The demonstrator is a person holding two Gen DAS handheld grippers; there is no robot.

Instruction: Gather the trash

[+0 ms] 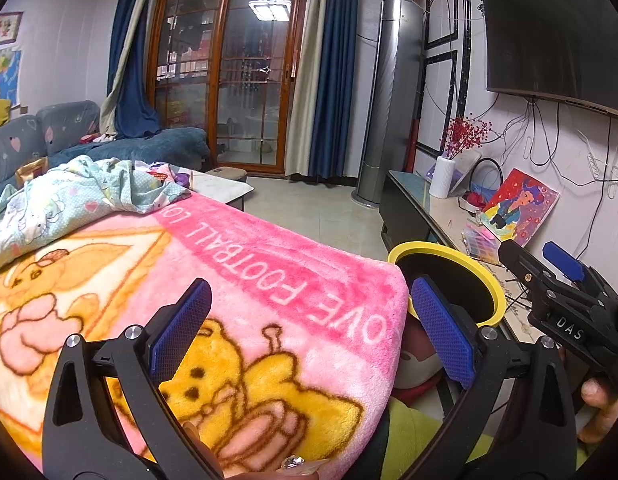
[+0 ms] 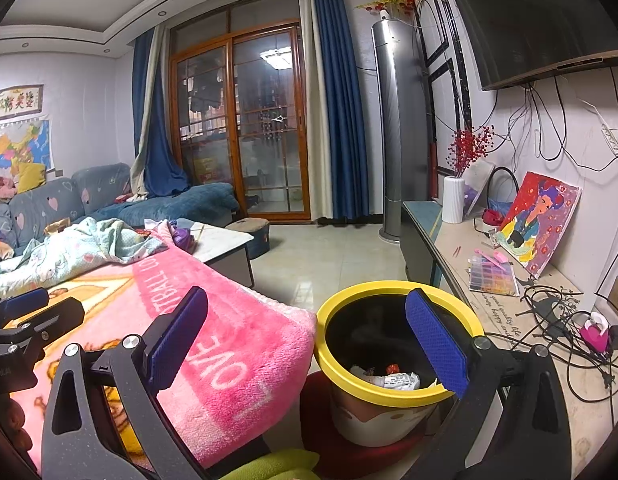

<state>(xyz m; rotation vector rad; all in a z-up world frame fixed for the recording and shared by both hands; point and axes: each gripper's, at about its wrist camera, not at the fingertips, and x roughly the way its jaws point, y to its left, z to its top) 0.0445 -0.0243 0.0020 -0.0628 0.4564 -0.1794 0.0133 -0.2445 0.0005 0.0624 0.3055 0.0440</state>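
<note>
A yellow-rimmed trash bin (image 2: 393, 390) stands on the floor beside the pink blanket (image 2: 229, 336), with crumpled wrappers (image 2: 393, 380) lying inside. My right gripper (image 2: 305, 340) is open and empty, its right finger over the bin's mouth. My left gripper (image 1: 309, 328) is open and empty above the pink blanket (image 1: 269, 280). The bin's rim (image 1: 493, 280) shows behind its right finger. The right gripper (image 1: 549, 276) also appears at the right edge of the left wrist view. A small clear wrapper piece (image 1: 295, 462) lies at the bottom edge.
A crumpled light blue quilt (image 2: 77, 248) lies at the blanket's far end. A TV cabinet (image 2: 509, 320) on the right carries cables, a painting (image 2: 537, 220), a white vase (image 2: 453, 200) and a bead box. A tower air conditioner (image 2: 401, 132), sofa (image 2: 69, 200) and coffee table stand beyond.
</note>
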